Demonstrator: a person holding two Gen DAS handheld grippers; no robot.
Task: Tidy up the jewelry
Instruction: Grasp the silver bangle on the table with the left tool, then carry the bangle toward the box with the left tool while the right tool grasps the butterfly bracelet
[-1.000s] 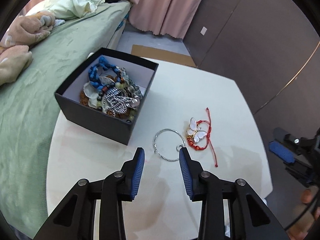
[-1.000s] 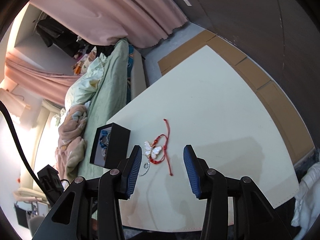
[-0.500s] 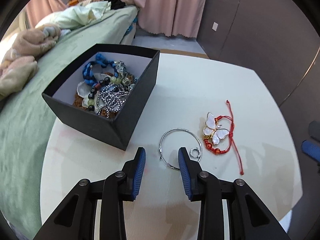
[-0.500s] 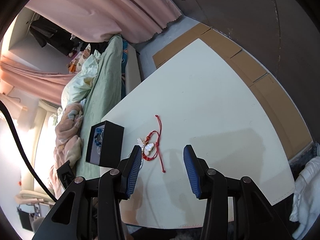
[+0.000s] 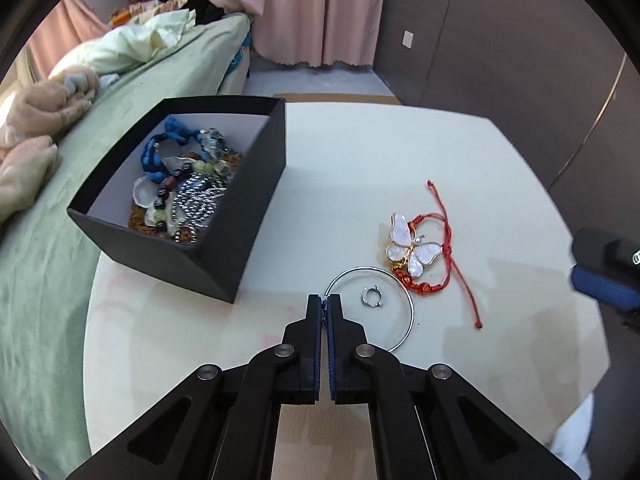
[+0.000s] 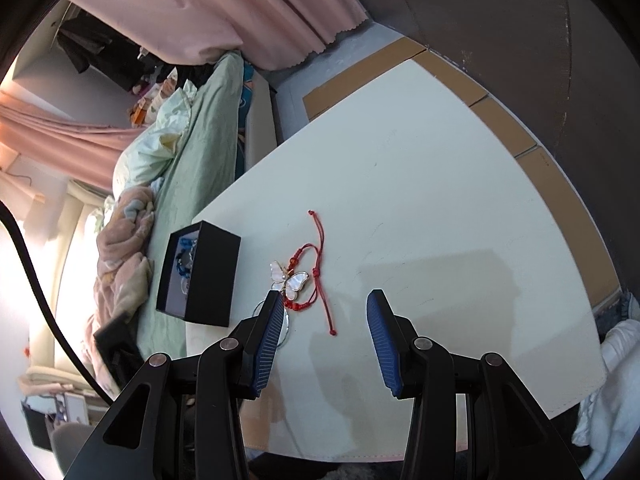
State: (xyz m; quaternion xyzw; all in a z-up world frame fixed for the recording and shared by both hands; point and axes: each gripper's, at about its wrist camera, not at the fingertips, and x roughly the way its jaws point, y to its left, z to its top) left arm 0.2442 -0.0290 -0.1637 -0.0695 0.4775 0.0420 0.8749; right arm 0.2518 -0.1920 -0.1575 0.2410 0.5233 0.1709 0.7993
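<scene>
Left gripper (image 5: 325,303) pinched on the silver bangle (image 5: 370,309), box up-left of it

Jaws are closed to a sliver on the bangle's near-left rim; the rest of the hoop lies flat on the white table (image 5: 360,152), out to the right, with a small ring (image 5: 372,296) inside it. The black box (image 5: 224,236) sits just up-left of the tips, so I'd judge the carry short and diagonal. The butterfly bracelet (image 5: 414,250) touches the hoop's far-right edge, a snag risk on lift. Right gripper (image 6: 322,326) hangs wide open and empty, off to the right, farther from the box.
</scene>
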